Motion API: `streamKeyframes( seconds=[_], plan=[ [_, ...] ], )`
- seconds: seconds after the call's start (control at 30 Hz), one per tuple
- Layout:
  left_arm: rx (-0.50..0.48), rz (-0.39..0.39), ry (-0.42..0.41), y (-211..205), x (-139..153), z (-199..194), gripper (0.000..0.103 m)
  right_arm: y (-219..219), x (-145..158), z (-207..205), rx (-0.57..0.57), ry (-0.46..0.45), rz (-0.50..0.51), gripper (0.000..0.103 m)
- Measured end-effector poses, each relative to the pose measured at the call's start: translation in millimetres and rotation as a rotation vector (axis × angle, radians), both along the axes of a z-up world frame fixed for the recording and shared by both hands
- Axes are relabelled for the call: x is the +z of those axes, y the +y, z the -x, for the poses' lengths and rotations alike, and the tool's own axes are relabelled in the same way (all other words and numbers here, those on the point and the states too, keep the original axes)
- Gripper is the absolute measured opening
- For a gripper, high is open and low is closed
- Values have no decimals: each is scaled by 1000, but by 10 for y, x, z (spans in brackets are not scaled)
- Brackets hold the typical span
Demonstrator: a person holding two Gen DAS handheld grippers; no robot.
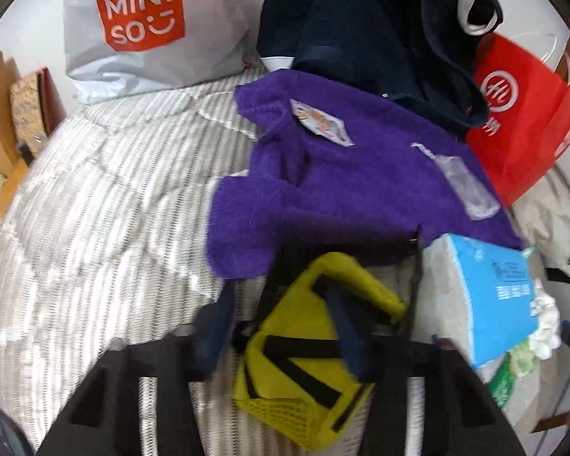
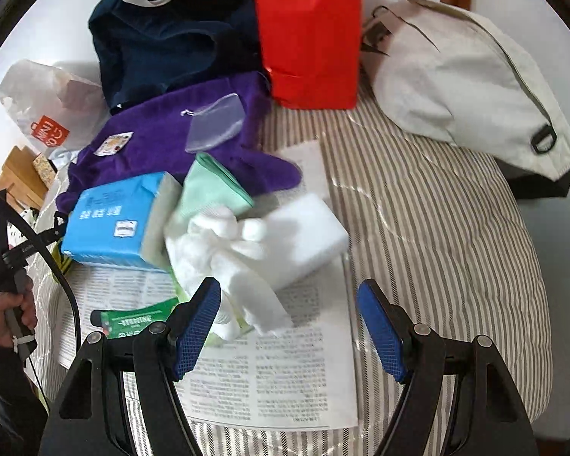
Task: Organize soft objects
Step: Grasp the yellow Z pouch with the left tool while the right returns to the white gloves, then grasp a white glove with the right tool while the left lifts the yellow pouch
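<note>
On a striped bed, the left gripper [image 1: 281, 338] clamps a yellow pouch [image 1: 304, 364] just below a purple towel [image 1: 361, 186]; the right gripper [image 2: 288, 326] gapes wide and empty over newspaper [image 2: 285, 380], beside white cloth [image 2: 224, 250] and a blue tissue pack [image 2: 114, 220].

A yellow pouch [image 1: 304, 364] with black straps hung between the left gripper's [image 1: 285, 338] fingers, tilted, its mesh end lowest. Just beyond that tool's tips lay a fuzzy purple garment [image 1: 342, 190], spread flat, with a dark navy garment [image 1: 380, 38] crumpled past it. Ahead of the right gripper [image 2: 288, 326], whose jaws stood wide apart, a crumpled white cloth [image 2: 224, 250] lay near the left fingertip, touching a white foam block [image 2: 307, 228]. A folded mint-green cloth [image 2: 212, 186] lay just beyond.
</note>
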State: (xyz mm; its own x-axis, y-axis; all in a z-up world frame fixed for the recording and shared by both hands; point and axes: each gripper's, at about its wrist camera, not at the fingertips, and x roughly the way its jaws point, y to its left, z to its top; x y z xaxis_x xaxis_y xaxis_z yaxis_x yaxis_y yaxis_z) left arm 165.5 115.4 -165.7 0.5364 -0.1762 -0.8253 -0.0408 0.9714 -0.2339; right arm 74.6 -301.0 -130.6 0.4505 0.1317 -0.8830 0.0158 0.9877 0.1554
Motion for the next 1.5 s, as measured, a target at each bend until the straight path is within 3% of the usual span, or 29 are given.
streamKeyframes(
  seconds=[0.1,0.27,0.7,0.83,1.1,1.13,1.17,1.23,1.37,1.5],
  plan=[
    [14,-19,-25,-4,10,48,12,-34,-2,17,-14,1,-6,74],
    [16,25,-51,58,77,196,5,-50,3,24,-18,2,-24,74],
    [53,67,-153,269,543,618,4,0,39,8,26,-21,-28,74],
    [54,74,-164,285,617,650,4,75,14,-21,54,-23,-83,74],
    [42,87,-183,242,735,733,4,385,-100,-145,124,-19,2,74],
    [42,89,-182,242,739,739,4,375,-121,-148,123,-13,-6,65],
    [43,91,-183,239,741,744,4,357,-131,-139,126,-14,-22,47],
    [38,96,-183,225,739,748,4,310,-122,-101,128,-16,-58,26],
    [28,103,-179,192,717,749,4,243,-62,-3,136,-31,-72,26],
    [21,112,-175,172,699,750,4,217,-49,27,152,-30,-101,36]
  ],
)
